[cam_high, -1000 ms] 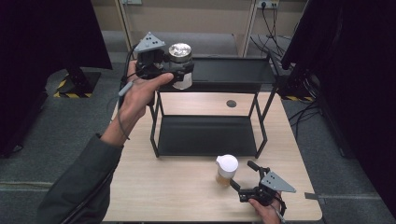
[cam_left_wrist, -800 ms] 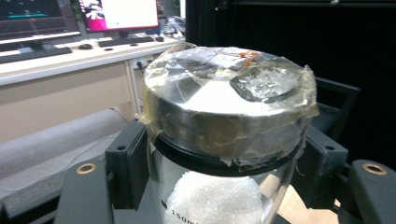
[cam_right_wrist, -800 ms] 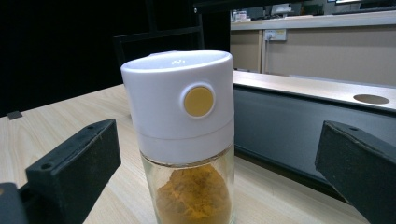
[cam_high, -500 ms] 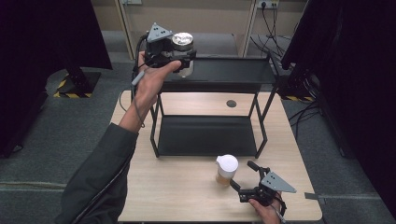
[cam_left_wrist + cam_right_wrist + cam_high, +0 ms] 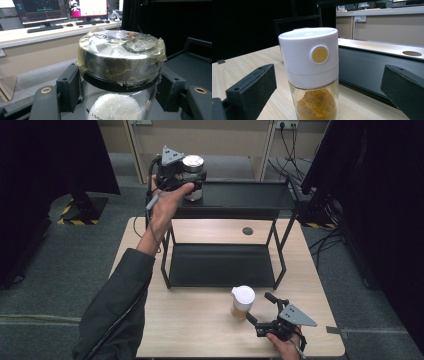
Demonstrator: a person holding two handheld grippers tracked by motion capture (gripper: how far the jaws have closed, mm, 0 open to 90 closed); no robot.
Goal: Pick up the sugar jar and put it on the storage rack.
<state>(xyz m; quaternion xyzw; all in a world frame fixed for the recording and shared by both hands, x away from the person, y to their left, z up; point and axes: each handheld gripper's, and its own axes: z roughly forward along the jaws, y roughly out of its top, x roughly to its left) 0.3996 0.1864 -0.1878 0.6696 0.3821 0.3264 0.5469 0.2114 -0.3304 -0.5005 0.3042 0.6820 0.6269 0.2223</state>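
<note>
My left gripper [image 5: 192, 179] is shut on a glass jar [image 5: 193, 177] with a silver lid, held at the left end of the black rack's top shelf [image 5: 245, 196]. In the left gripper view the jar [image 5: 120, 72] shows white crystals inside, and both pads [image 5: 68, 88] press its neck under the taped lid. A spice shaker [image 5: 242, 302] with a white cap and orange powder stands on the wooden table [image 5: 200, 330] near the front. My right gripper [image 5: 259, 309] is open just right of it. In the right gripper view the shaker [image 5: 313, 72] stands between the spread jaws, untouched.
The black two-tier rack has a lower shelf [image 5: 220, 265] sitting on the table. A round cable hole [image 5: 247, 231] lies in the table behind it. Dark screens flank both sides. Monitors and a keyboard [image 5: 45, 28] sit on a desk far off.
The left hand carried the jar right and slightly down toward the top shelf's left end. The right gripper and the shaker stayed where they were.
</note>
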